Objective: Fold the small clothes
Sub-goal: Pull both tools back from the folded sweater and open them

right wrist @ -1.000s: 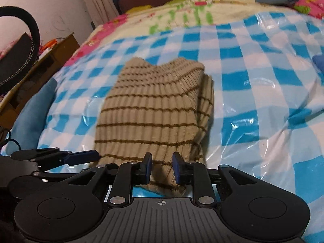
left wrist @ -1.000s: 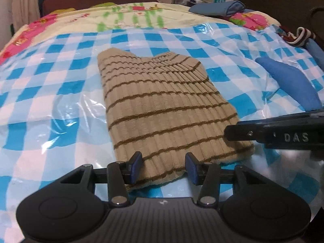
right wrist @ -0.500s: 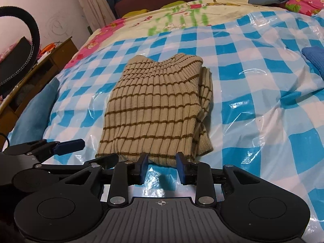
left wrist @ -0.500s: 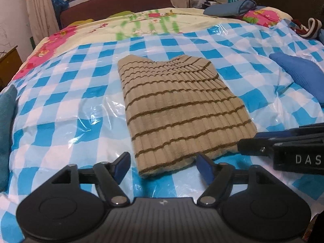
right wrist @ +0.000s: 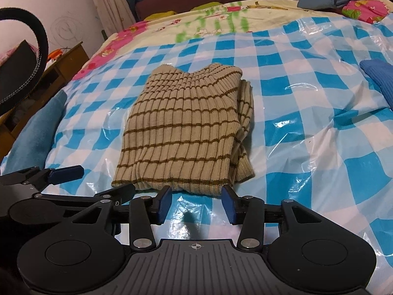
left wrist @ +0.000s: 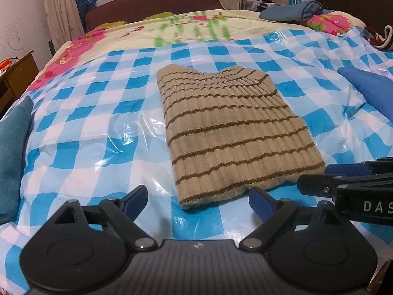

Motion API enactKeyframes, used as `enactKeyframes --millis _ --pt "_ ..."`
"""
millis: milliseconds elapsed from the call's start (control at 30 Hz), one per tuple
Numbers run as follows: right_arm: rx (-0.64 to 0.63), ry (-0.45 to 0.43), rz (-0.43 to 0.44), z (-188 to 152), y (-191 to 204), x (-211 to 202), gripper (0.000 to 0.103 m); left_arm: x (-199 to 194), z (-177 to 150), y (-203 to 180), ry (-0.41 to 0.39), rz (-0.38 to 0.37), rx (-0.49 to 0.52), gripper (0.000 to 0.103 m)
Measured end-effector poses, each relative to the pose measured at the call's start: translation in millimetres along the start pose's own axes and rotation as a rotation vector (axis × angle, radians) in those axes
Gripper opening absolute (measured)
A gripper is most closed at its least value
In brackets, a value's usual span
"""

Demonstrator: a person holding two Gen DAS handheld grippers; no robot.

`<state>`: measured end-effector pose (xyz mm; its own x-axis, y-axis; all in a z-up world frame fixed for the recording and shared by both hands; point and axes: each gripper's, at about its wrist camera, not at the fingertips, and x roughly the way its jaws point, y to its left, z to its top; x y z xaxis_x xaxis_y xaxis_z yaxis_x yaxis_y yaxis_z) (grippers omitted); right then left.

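Dark red headboard (left wrist: 152, 2) – pale curtains (left wrist: 61, 9), wood cabinet (left wrist: 17, 73) at left.

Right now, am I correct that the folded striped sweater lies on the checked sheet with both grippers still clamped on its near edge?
Not quite. The sweater does lie folded on the checked sheet, but neither gripper holds it. The left gripper and right gripper have just been opening, and their jaws stand apart just short of the near edge, with nothing between them. Both wrist views show this.
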<state>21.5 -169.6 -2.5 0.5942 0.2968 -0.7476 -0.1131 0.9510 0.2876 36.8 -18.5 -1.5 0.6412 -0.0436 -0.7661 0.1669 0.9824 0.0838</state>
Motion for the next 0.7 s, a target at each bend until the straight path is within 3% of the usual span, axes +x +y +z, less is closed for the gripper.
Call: enactKeyframes --millis 500,700 --pt "0.009 0.018 -0.017 -1.7 -0.2 2.0 0.047 4.8 0.2 3.2 0.047 -0.01 -0.035 0.095" --pt "0.013 -0.02 -0.01 6.9 -4.3 -3.0 0.049 -0.2 9.6 13.6 0.011 -0.037 -0.068 0.095"
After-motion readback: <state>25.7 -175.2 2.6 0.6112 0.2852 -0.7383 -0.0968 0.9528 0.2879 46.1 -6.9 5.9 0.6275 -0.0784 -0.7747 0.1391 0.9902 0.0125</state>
